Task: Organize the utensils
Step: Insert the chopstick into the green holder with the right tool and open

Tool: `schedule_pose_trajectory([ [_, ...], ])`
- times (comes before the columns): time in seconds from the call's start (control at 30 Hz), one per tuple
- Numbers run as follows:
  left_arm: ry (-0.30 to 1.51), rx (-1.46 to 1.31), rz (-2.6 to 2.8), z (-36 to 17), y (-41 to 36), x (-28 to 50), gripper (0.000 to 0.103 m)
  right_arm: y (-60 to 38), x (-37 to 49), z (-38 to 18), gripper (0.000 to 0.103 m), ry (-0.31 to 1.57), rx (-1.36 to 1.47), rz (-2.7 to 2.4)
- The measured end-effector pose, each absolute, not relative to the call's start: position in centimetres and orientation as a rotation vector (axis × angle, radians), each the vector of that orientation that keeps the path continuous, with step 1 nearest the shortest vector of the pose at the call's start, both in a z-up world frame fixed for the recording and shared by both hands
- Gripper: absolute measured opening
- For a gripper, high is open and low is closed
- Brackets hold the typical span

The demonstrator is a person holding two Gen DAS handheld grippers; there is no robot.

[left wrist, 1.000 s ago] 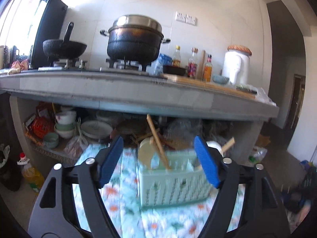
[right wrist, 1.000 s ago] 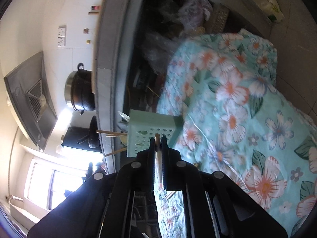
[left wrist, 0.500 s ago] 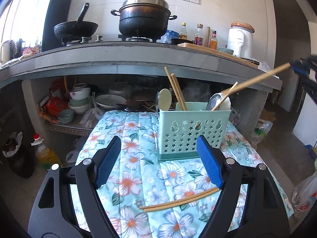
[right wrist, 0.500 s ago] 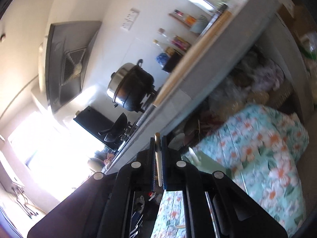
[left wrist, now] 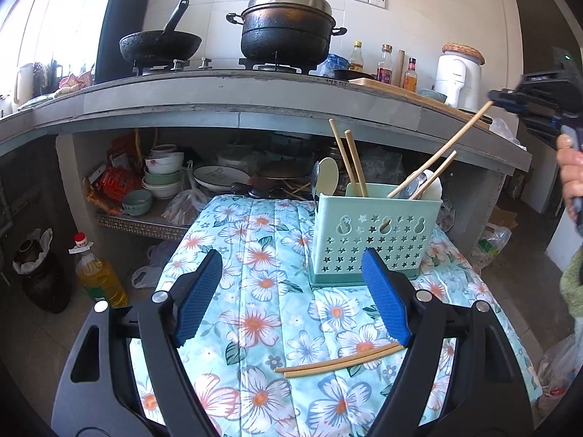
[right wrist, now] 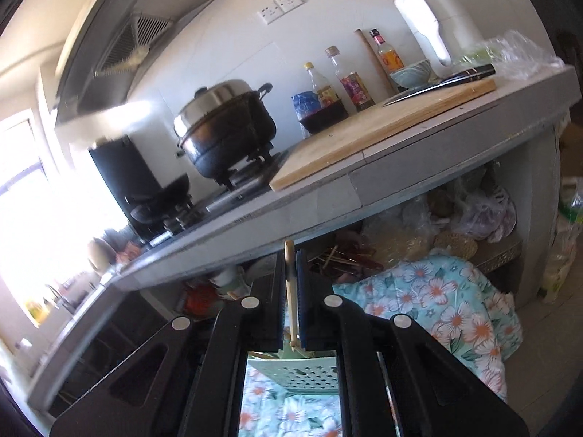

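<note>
Two loose chopsticks lay on the floral-covered table, just beside the right finger of the left gripper, whose fingers stood wide apart and empty before the green utensil holder. Up at right, the right gripper was clenched on one chopstick, its lower end inside the holder.

Utensil basket: matt mint plastic, star-perforated. Beneath it, floral tablecloth: quilted cloth. Chopsticks before the basket: smooth pale wood. Pot above the basket: blackened, rough, with shiny metal lid.
</note>
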State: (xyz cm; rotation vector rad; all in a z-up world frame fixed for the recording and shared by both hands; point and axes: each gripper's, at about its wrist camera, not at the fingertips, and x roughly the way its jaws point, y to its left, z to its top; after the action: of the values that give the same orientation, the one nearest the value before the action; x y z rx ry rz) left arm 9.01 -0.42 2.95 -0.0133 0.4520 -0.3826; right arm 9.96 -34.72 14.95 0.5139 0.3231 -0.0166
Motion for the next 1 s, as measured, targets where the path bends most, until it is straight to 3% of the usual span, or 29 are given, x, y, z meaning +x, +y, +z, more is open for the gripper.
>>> schedule_pose_trajectory([
  [0.27, 0.514, 0.003, -0.383, 2.6, -1.2, 10.4, 0.075, -27.1, 12.3, 11.8, 0.006, 0.287, 0.252, -0.186],
  [0.43, 0.522, 0.029, -0.351, 2.7, -1.7, 10.6, 0.076, -25.6, 14.4, 9.4, 0.007, 0.388, 0.237, -0.186],
  [0.47, 0.519, 0.034, -0.341, 2.7, -1.7, 10.5, 0.076, -25.6, 14.4, 9.1, 0.010, 0.395, 0.253, -0.173],
  [0.57, 0.515, 0.038, -0.322, 2.9, -1.9, 10.5, 0.080, -25.7, 13.4, 9.5, 0.032, 0.360, 0.278, -0.168],
  [1.0, 0.513, 0.032, -0.300, 3.9, -2.3, 10.6, 0.086, -28.0, 7.0, 12.1, 0.054, 0.207, 0.416, -0.111],
])
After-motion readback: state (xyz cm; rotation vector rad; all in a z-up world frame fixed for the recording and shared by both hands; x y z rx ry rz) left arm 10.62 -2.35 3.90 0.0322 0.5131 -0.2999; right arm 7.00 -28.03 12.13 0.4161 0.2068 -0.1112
